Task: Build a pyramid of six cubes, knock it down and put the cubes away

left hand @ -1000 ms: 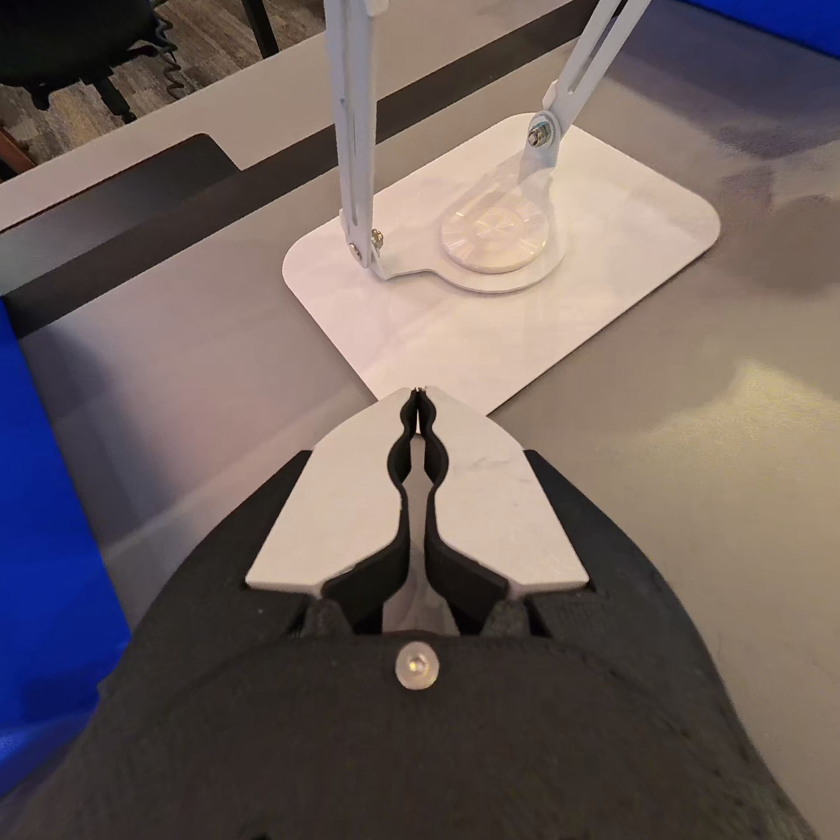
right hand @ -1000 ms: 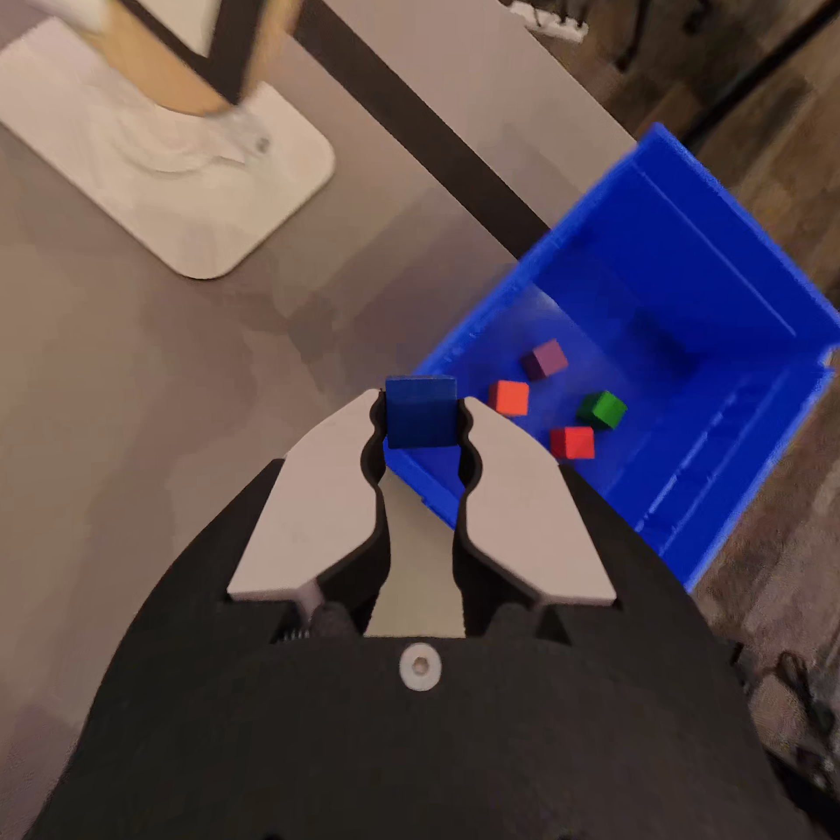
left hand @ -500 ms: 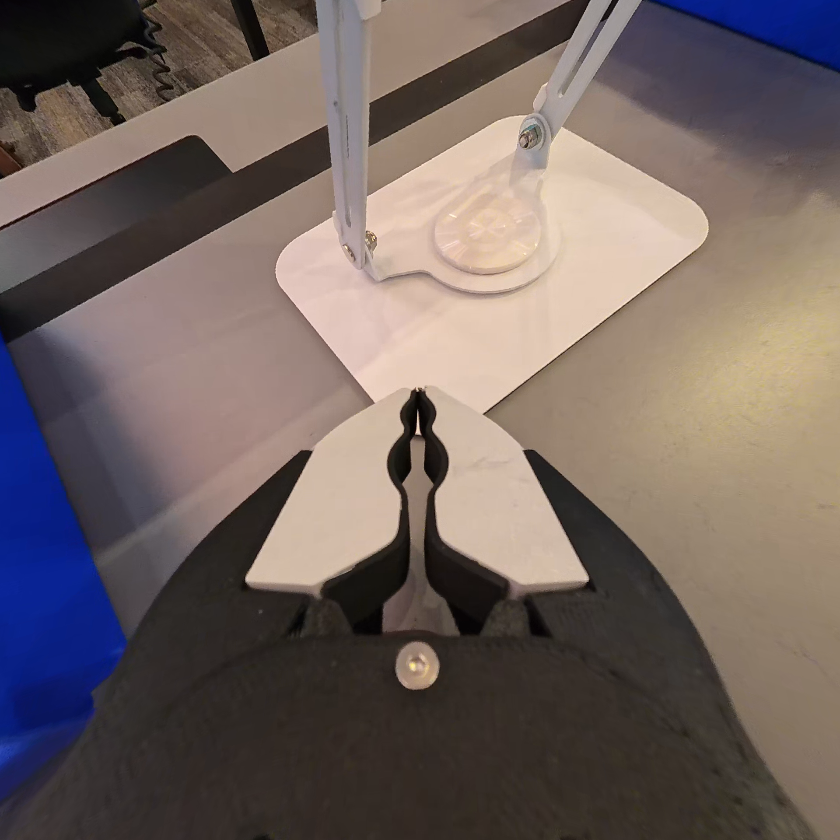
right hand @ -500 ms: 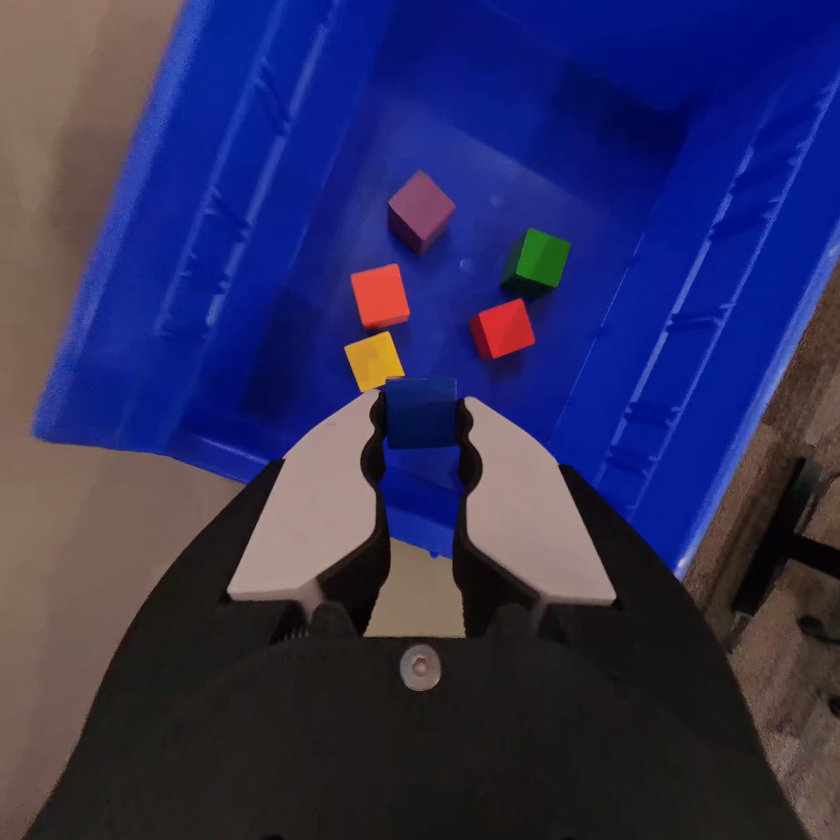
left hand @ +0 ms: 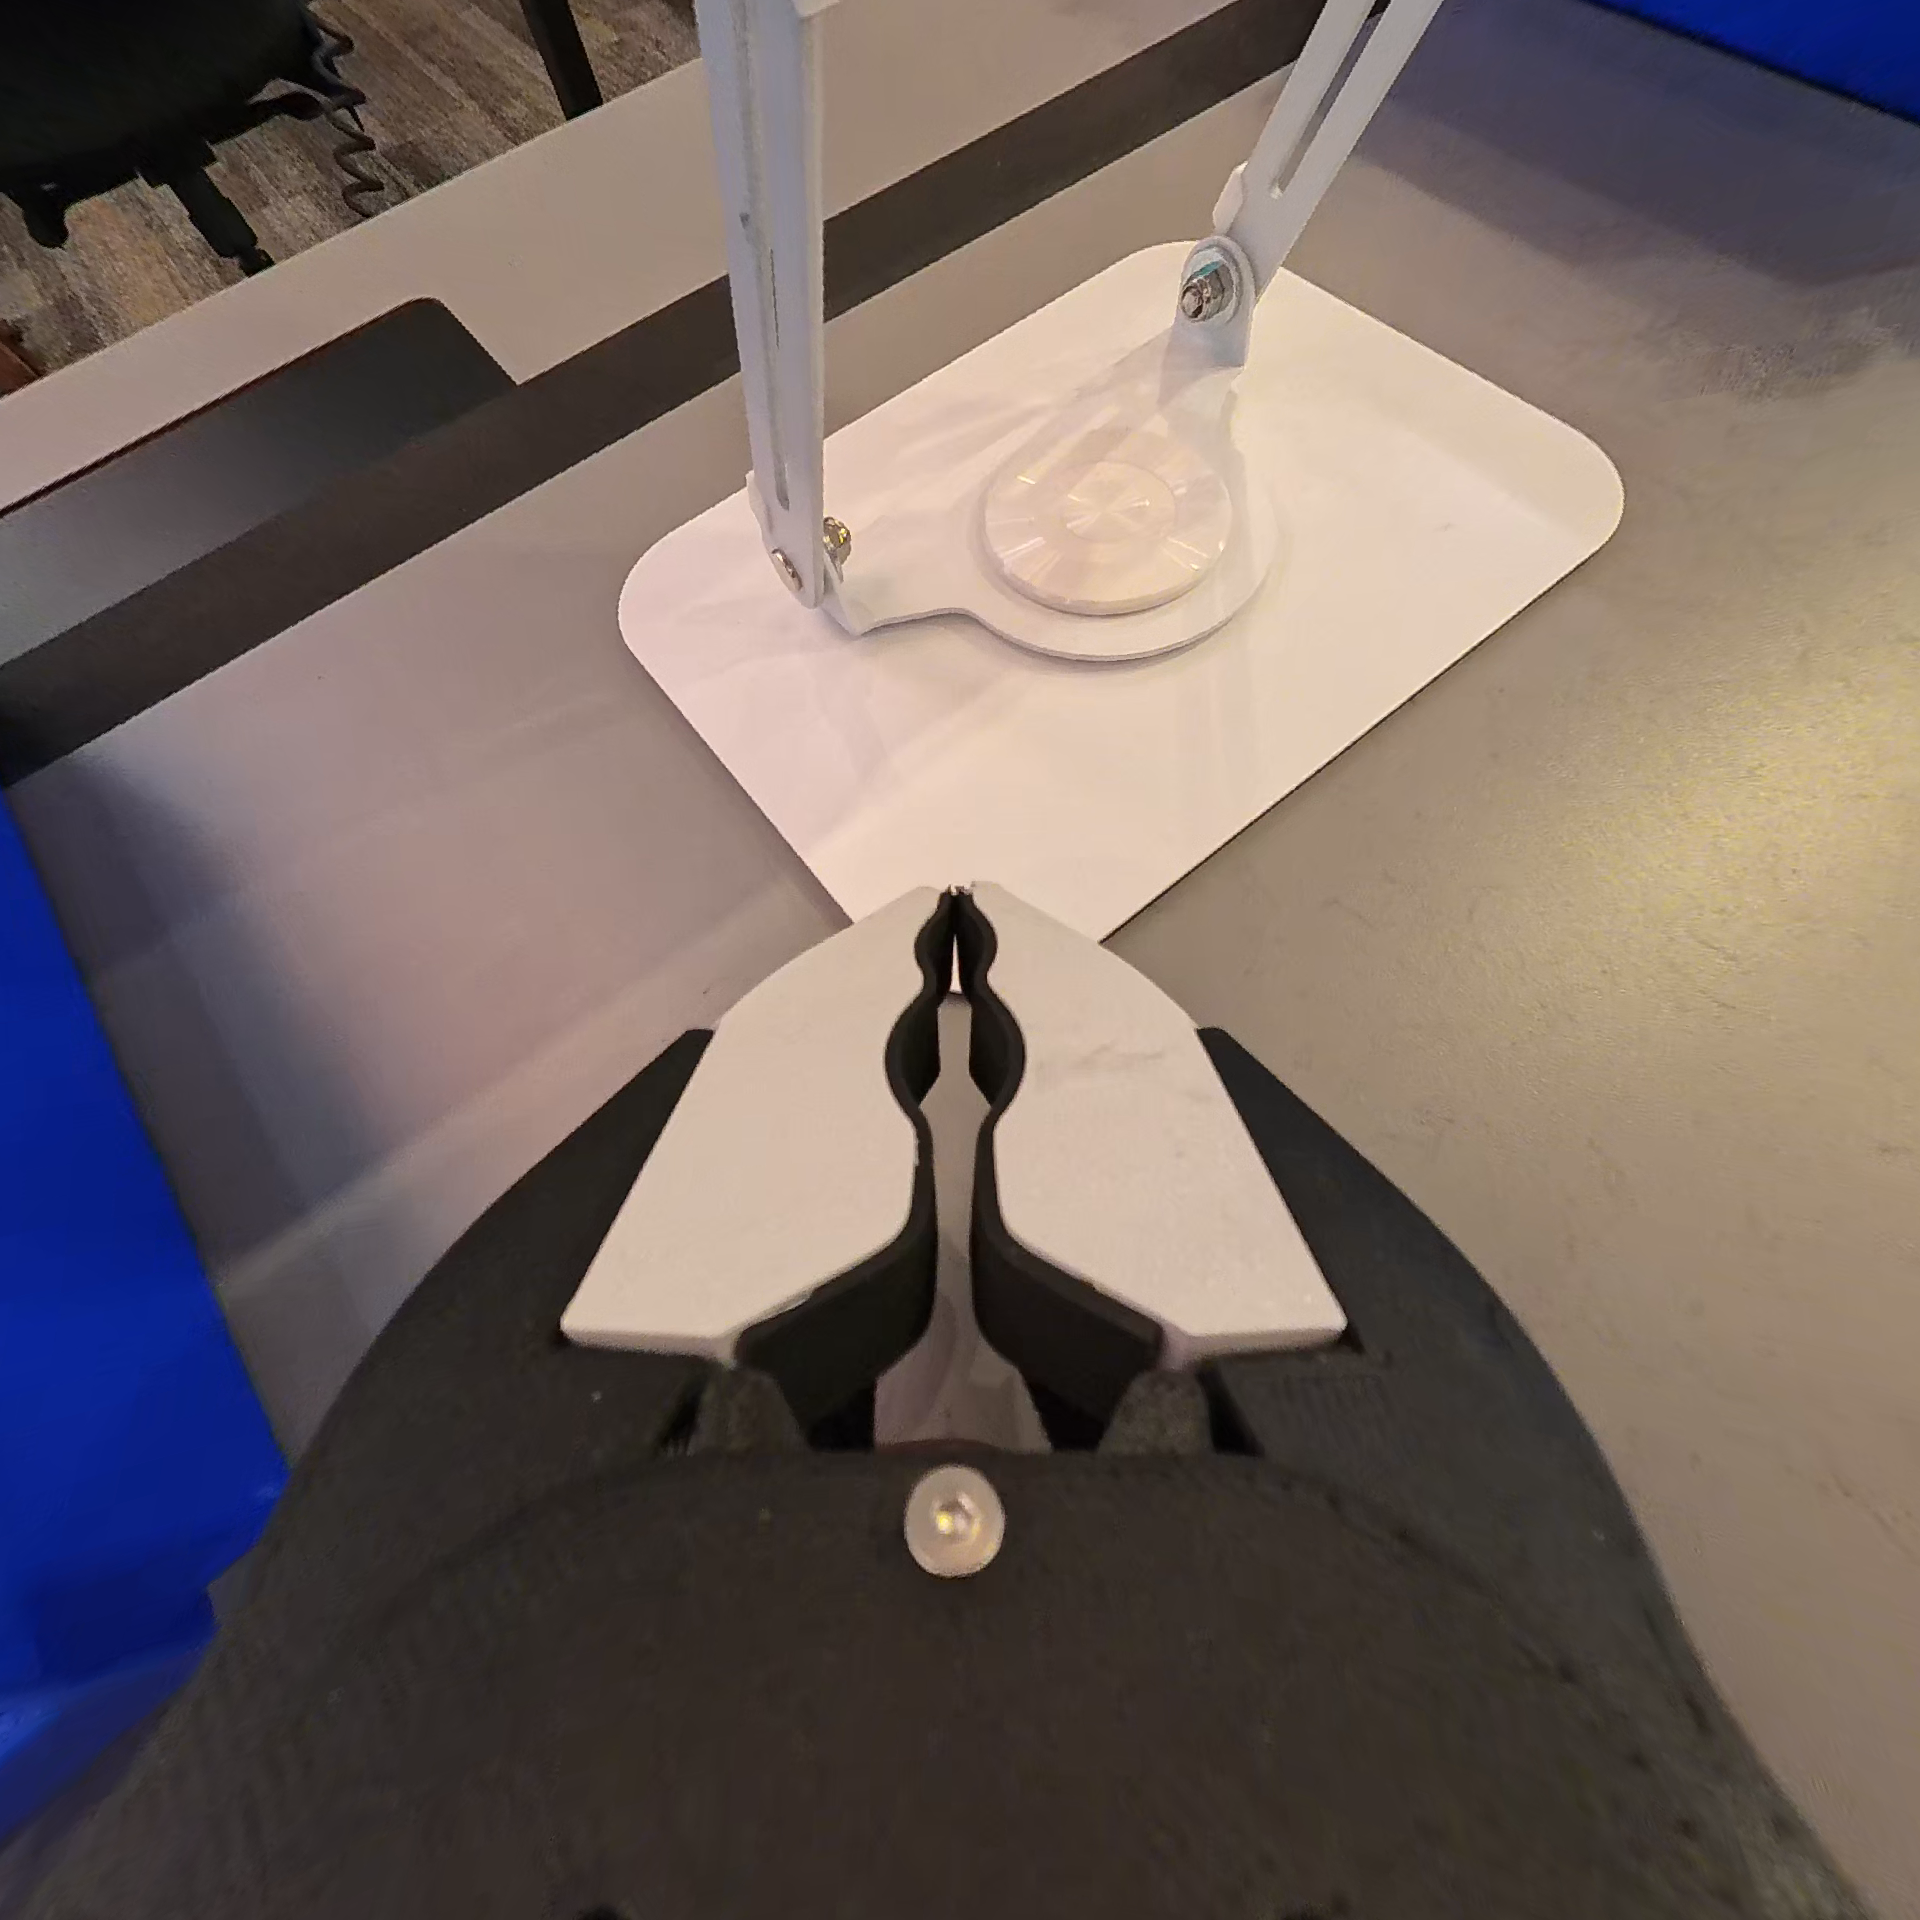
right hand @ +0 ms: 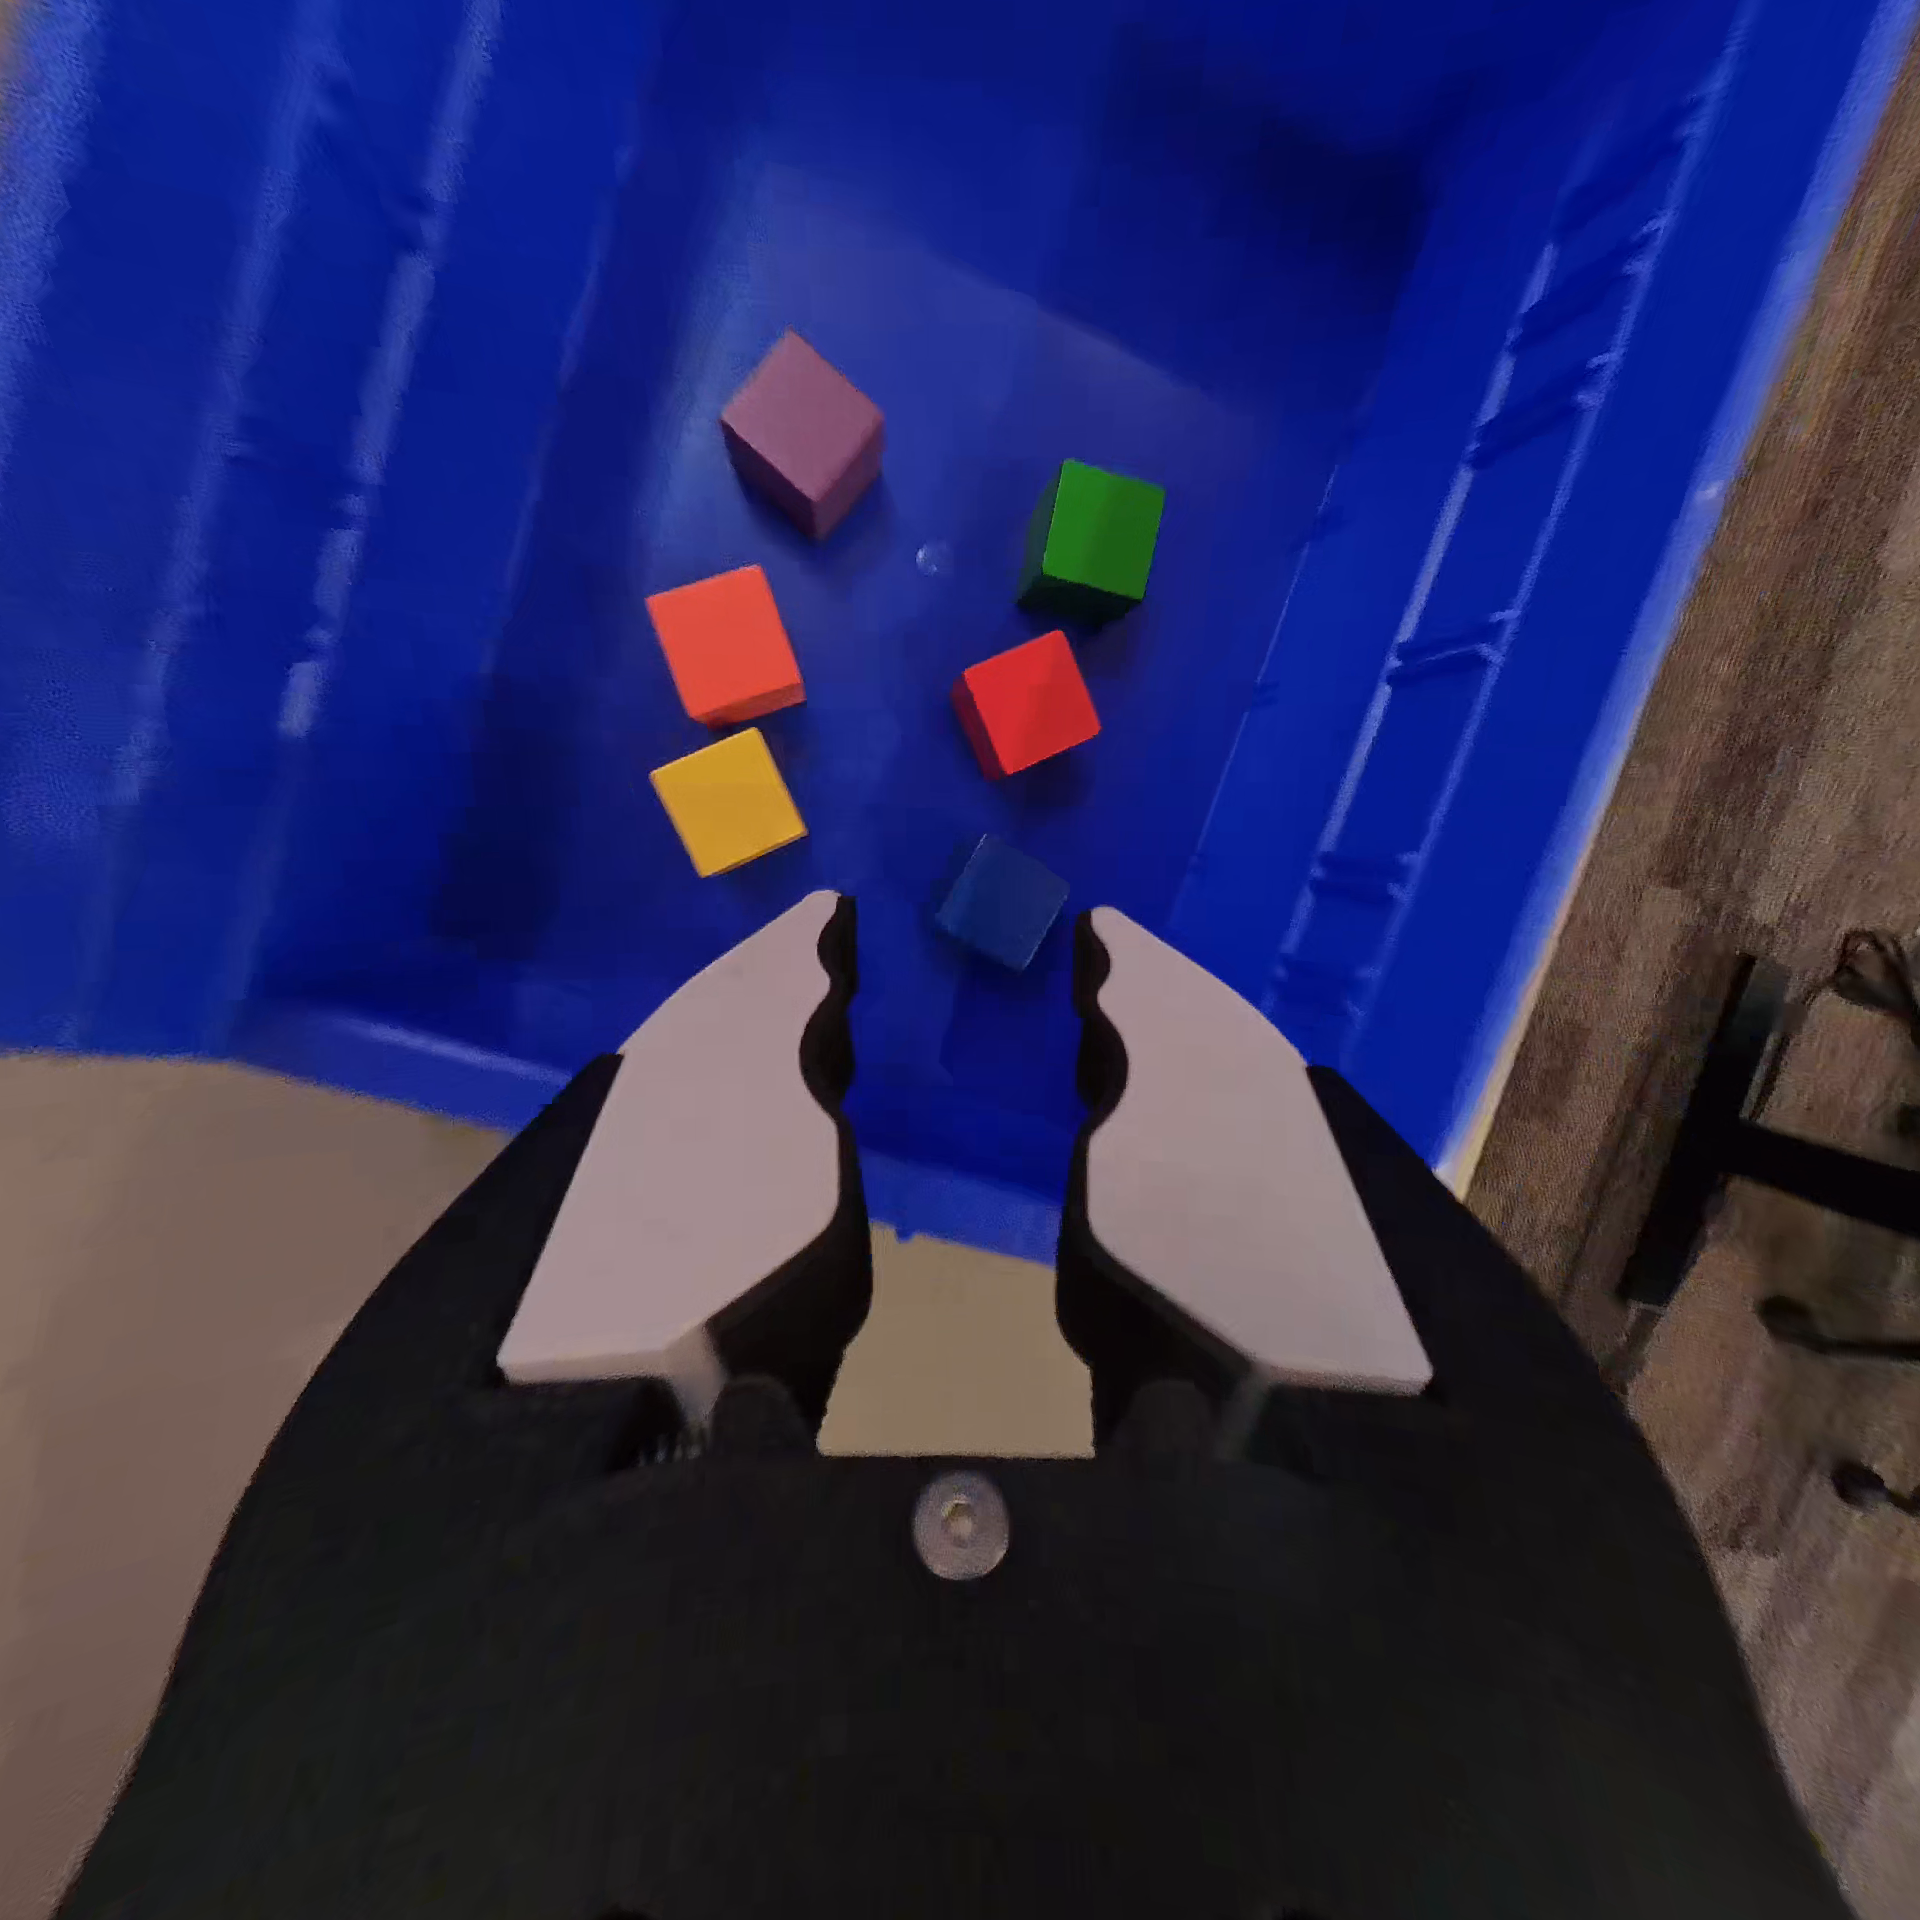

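I am counting six cubes (right hand: 1023,701) lying in one blue bin (right hand: 312,520); my right tool (right hand: 961,914) is hanging released, my left tool (left hand: 958,891) clenched bare.

Left tool (left hand: 958,891) closed, right tool (right hand: 961,914) spread.

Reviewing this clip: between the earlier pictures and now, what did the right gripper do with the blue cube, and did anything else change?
The right gripper swung from the table to over the blue bin, then opened and let go of the blue cube, which now appears below its tips, clear of both pads, beside the yellow cube and red cube. The left gripper stayed shut and empty by the white lamp base.
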### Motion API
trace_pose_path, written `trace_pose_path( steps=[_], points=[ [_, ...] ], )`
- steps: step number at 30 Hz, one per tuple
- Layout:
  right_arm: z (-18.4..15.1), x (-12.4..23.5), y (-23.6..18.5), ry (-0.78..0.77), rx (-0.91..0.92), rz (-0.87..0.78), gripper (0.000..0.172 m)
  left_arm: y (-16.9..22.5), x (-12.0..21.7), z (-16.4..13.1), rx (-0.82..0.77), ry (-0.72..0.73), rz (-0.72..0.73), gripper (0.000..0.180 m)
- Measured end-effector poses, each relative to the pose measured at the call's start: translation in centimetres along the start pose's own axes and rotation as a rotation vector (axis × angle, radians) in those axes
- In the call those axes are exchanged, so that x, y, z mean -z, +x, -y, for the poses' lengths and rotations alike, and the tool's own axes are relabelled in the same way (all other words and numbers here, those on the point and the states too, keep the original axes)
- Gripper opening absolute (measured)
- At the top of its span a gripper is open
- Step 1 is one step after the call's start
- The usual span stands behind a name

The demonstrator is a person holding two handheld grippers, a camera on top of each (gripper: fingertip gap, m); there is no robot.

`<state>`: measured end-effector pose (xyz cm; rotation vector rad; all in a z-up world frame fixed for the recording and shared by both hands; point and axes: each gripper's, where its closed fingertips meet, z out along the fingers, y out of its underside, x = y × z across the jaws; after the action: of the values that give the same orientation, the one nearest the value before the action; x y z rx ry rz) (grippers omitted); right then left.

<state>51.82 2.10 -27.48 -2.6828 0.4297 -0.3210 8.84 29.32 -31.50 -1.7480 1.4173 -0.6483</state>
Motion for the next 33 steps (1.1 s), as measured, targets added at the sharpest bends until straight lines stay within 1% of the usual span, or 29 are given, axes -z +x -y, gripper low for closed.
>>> trace_pose_path(
  steps=[5,10,18,21,24,26,27,28,29,30,32,33],
  points=[
    [-0.9,5.4,-0.9,0.123,0.036,-0.007,0.035,0.1,-0.1,-0.1,-0.010,-0.006,0.001,0.000],
    [-4.1,8.3,-1.0,0.201,0.000,-0.013,0.038,0.3,0.1,-0.1,-0.014,-0.003,0.000,0.000],
    [-9.9,9.1,-2.9,0.237,-0.022,-0.010,0.047,0.7,1.0,-0.6,-0.043,-0.004,0.036,0.000],
    [-11.4,9.0,-3.7,0.286,-0.036,-0.005,0.048,0.8,1.7,-1.1,-0.057,-0.003,0.048,0.000],
    [-12.1,8.6,-4.6,0.378,-0.044,-0.014,0.051,0.7,2.8,-1.8,-0.081,0.001,0.071,0.000],
    [-12.5,7.5,-5.2,0.450,-0.025,-0.013,0.051,0.5,3.5,-2.2,-0.094,0.006,0.090,0.002],
    [-12.6,6.9,-5.6,0.498,-0.042,0.013,0.051,0.3,3.8,-2.4,-0.098,0.006,0.103,0.005],
    [-12.7,6.1,-6.5,0.554,-0.072,0.097,0.049,0.0,4.1,-2.6,-0.104,0.007,0.127,0.009],
    [-12.9,5.6,-7.5,0.577,-0.101,0.197,0.045,-0.4,4.4,-2.8,-0.112,0.009,0.151,0.012],
    [-13.0,5.6,-7.5,0.571,-0.121,0.219,0.053,-0.7,4.7,-3.0,-0.122,0.005,0.171,0.015],
    [-12.3,7.3,-6.9,0.680,-0.117,0.177,0.043,-1.0,4.8,-3.4,-0.150,-0.014,0.199,0.016],
    [-12.3,7.5,-7.1,0.695,-0.114,0.181,0.043,-1.0,4.8,-3.6,-0.165,-0.021,0.203,0.017]
  ],
)
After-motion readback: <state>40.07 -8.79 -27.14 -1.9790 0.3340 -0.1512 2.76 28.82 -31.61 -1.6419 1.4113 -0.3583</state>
